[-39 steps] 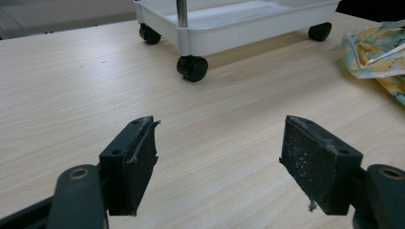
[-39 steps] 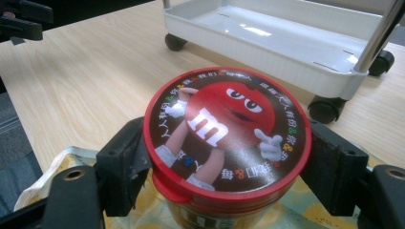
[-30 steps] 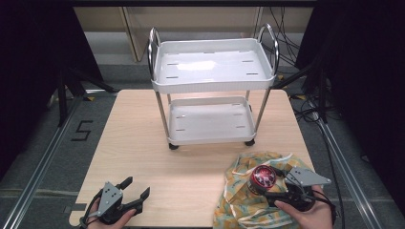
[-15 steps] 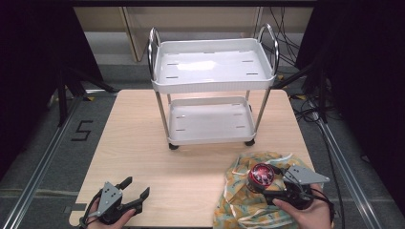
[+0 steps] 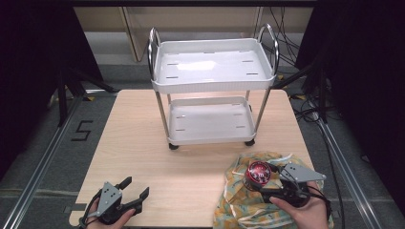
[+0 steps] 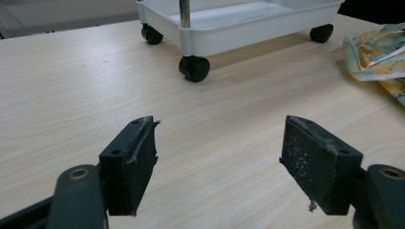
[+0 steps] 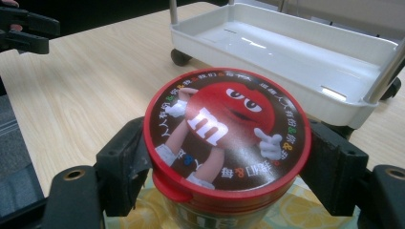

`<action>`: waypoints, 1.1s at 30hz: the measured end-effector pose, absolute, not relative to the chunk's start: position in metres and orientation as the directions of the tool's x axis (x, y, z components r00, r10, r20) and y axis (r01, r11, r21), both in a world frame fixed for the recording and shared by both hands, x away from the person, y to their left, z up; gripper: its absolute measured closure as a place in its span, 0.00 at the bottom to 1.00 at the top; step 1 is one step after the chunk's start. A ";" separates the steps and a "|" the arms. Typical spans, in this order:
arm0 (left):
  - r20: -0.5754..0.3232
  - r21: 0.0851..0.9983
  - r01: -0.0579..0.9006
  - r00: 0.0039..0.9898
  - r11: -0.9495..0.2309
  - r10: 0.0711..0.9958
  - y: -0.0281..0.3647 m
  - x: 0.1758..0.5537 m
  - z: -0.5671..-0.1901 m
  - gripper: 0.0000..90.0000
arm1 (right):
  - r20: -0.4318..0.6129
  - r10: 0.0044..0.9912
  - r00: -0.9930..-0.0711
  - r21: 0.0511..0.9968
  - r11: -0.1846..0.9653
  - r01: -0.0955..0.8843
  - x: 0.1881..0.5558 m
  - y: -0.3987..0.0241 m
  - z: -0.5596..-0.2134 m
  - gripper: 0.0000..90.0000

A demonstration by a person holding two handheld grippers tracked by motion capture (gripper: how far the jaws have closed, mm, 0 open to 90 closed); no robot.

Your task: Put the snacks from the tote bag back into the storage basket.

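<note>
The right hand-held gripper (image 5: 264, 183) pinches a round candy tub (image 7: 224, 143) by its sides, 1 black pad pressed against each flank just under the lid. In the right gripper view the lid is flat and glossy, with a red rim and a small tab at its near edge. Its dark face carries a red cartoon candy character with white gloves, white shoes and a white "m" on its chest, ringed by small multicoloured lettering too fine to read. Below the lid only a sliver of the tub's body shows, so its pattern cannot be made out. In the high view the tub (image 5: 258, 172) sits at the counter's near right, upright, directly over a crumpled yellow patterned cloth (image 5: 239, 200) printed with lemon slices and green touches; whether its base touches the cloth cannot be told.

The left hand-held gripper (image 5: 135, 190) rests near the counter's near left corner, its jaws spread wide with bare wood between them. In the left gripper view both pads (image 6: 138, 162) look worn and speckled, with frayed edges.

Farther back on the light wooden counter (image 5: 143, 138) stands a white 2-tier trolley (image 5: 212, 83) with chrome handles and black castors. Both trays hold nothing. Its near right castor stands close to the cloth's far edge, and the tub is well apart from the left hand-held gripper.
</note>
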State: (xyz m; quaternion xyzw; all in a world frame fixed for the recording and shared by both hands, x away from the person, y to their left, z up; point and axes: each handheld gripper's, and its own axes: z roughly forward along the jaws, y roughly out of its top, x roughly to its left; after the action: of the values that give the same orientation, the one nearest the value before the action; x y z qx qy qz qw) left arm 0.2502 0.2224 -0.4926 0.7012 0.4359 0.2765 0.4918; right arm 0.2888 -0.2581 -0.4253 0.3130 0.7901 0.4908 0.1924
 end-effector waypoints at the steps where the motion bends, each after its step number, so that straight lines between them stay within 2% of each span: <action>1: -0.041 0.931 0.339 0.467 -0.136 0.883 0.222 0.250 -0.493 0.30 | 0.007 0.679 -0.734 0.894 0.325 0.308 0.289 -0.258 -0.425 0.29; 4: -0.041 0.931 0.339 0.467 -0.136 0.883 0.223 0.250 -0.493 0.30 | -0.023 0.674 -0.738 0.904 0.329 0.272 0.293 -0.256 -0.425 0.29; 9: -0.042 0.932 0.337 0.470 -0.135 0.882 0.223 0.250 -0.493 0.30 | 0.008 0.678 -0.735 0.891 0.329 0.313 0.292 -0.255 -0.423 0.29; 11: -0.040 0.931 0.338 0.468 -0.137 0.883 0.223 0.250 -0.493 0.30 | -0.035 0.672 -0.740 0.898 0.346 0.272 0.295 -0.255 -0.423 0.29; 13: -0.039 0.931 0.338 0.468 -0.138 0.883 0.223 0.250 -0.492 0.30 | -0.027 0.669 -0.743 0.896 0.345 0.278 0.295 -0.255 -0.423 0.29; 15: -0.040 0.931 0.337 0.467 -0.136 0.883 0.222 0.250 -0.492 0.30 | 0.029 0.672 -0.740 0.891 0.318 0.323 0.293 -0.253 -0.424 0.29; 21: -0.042 0.932 0.337 0.471 -0.136 0.881 0.223 0.250 -0.493 0.30 | -0.012 0.659 -0.752 0.897 0.339 0.283 0.297 -0.250 -0.424 0.29; 24: -0.042 0.933 0.335 0.469 -0.134 0.882 0.223 0.250 -0.492 0.30 | 0.016 0.671 -0.741 0.894 0.323 0.311 0.295 -0.248 -0.423 0.29; 27: -0.040 0.932 0.335 0.470 -0.136 0.882 0.223 0.250 -0.492 0.30 | -0.011 0.662 -0.749 0.897 0.338 0.286 0.297 -0.247 -0.423 0.29; 33: -0.041 0.933 0.335 0.469 -0.135 0.882 0.223 0.250 -0.492 0.30 | 0.007 0.668 -0.744 0.896 0.327 0.302 0.297 -0.245 -0.422 0.29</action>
State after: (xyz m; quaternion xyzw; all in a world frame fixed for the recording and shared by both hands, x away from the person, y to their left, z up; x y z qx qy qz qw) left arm 0.2503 0.2232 -0.4925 0.7005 0.4344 0.2771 0.4938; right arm 0.2970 -0.2450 -0.4219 0.3059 0.7930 0.4930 0.1858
